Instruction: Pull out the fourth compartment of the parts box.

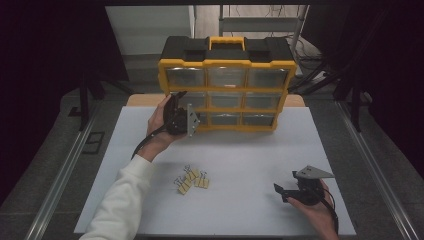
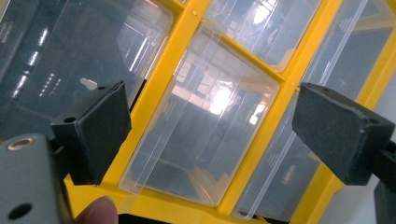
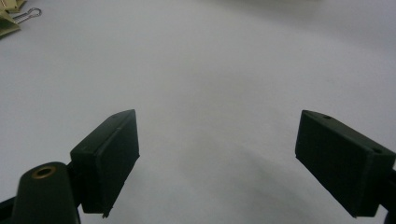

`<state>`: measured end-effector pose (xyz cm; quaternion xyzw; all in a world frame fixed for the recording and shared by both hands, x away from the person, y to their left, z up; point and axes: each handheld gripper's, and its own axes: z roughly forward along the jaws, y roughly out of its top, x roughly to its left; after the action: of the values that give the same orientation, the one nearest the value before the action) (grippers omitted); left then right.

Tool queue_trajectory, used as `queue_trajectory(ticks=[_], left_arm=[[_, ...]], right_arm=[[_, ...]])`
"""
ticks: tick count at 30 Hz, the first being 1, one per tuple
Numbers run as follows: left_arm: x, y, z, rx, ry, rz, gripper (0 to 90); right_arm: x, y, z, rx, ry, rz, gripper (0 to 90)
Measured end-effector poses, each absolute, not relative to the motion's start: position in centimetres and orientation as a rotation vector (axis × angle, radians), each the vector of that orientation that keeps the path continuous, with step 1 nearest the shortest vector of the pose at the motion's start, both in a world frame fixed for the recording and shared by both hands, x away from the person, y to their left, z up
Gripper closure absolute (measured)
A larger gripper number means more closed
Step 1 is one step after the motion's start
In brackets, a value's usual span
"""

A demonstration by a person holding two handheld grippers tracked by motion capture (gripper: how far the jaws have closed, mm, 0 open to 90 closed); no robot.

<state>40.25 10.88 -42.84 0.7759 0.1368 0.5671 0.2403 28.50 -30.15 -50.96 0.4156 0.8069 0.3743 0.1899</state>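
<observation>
Nearest the camera, the right gripper (image 1: 286,189) is held low over the near right of the matte white table (image 1: 260,150), its flat, black, rubbery jaws spread wide with nothing between them. Small cream binder clips (image 1: 192,180) with wire handles are clustered on the table at near centre. At the far edge, a yellow-framed organizer (image 1: 227,84) with a black top and a yellow handle is seen, fitted with glossy, clear plastic drawers. The left gripper (image 1: 176,96) is raised to its left column, jaws parted wide and grasping nothing, a clear drawer (image 2: 205,130) lying just beyond them. No writing can be read; a moulded mark on one drawer front is perhaps a logo.
</observation>
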Motion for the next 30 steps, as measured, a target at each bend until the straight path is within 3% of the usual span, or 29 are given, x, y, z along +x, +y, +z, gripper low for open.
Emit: queue_trajectory(ticks=[30], left_arm=[[41.9,11.3,-43.3,2.089,0.414,1.567,16.8]], right_arm=[[28.5,-30.1,-51.1,1.166,2.271,1.044,14.2]])
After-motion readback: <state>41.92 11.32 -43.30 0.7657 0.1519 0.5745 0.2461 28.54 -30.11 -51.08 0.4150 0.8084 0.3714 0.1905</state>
